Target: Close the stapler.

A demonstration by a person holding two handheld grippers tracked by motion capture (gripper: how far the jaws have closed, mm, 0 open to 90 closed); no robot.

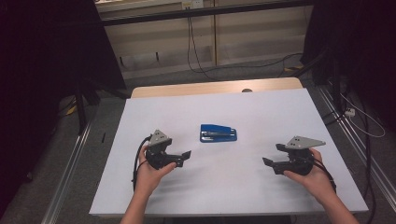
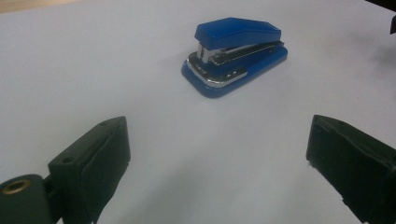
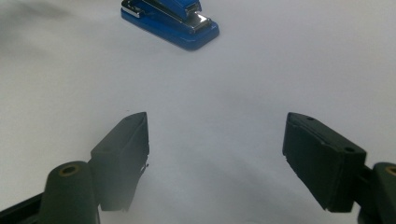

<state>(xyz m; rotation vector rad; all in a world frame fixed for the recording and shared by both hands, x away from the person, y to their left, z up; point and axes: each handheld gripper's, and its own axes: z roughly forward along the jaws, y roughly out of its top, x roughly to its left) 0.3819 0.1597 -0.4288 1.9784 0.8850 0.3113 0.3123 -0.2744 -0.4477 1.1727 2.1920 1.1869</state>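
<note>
Blue stapler point(image 2: 235, 56) lies flat on the white table point(image 1: 261, 186), ahead of both jaw pairs, untouched. Left gripper point(image 2: 217, 154) and right gripper point(image 3: 217, 158) both gape wide, holding nothing. Stapler probably shut; hard to confirm.

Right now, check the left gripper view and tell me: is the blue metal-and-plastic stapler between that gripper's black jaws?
No, the blue metal-and-plastic stapler lies on the white table well ahead of the left gripper, whose jaws stand wide apart around nothing.

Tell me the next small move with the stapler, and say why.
Probably ease the left gripper forward toward the blue stapler. Its fingers stand wide apart with nothing between them, and the stapler lies flat on the white table, apart from both grippers. In the high view the left gripper looks the nearer; the right gripper is also open and empty.
</note>
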